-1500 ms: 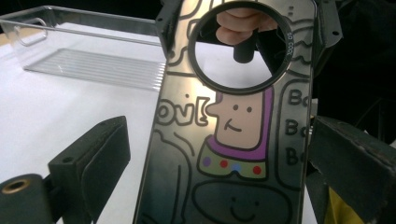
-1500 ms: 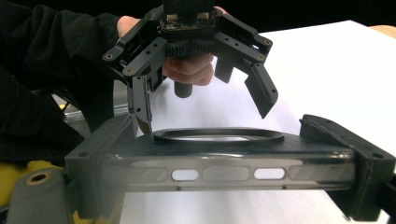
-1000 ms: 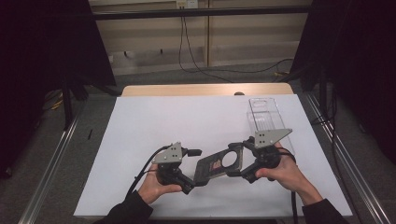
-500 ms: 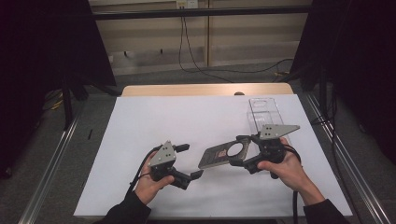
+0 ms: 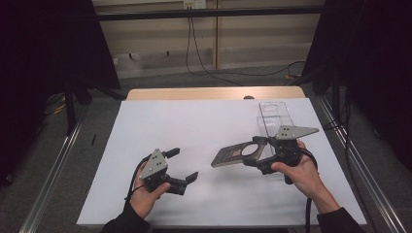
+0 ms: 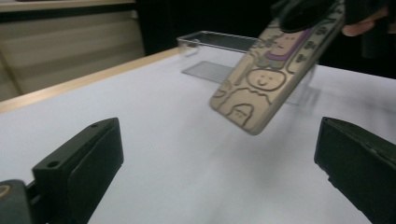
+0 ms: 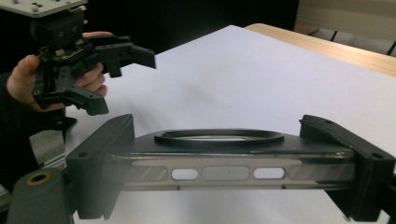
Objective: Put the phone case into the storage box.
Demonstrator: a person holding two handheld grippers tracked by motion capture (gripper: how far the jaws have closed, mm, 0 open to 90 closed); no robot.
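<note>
**Handover complete: phone case held by right gripper alone**

Phone case now sits clamped across its width between the fingers of the right gripper, lifted clear of the tabletop and tilted, its free end pointing toward the left gripper. One second ago both grippers met at the case; half a second ago the left gripper had already drawn back. It now stands well apart from the case, nearer the person, with its fingers spread wide and nothing between them.

In the left gripper view the case hangs in the air ahead of the parted fingers, cartoon-printed face showing. In the right gripper view the case spans the gap between the two closed fingers, ring holder on top and side-button cut-outs facing the camera.

A clear plastic box stands on the tabletop just behind the case, on the far side from the person.

Judgement: the release by the left gripper transfers full control to the right gripper. The case is now free to be carried, probably toward the clear plastic box. Grip is at one end only, so sag or rotation of the free end is the main risk.
</note>
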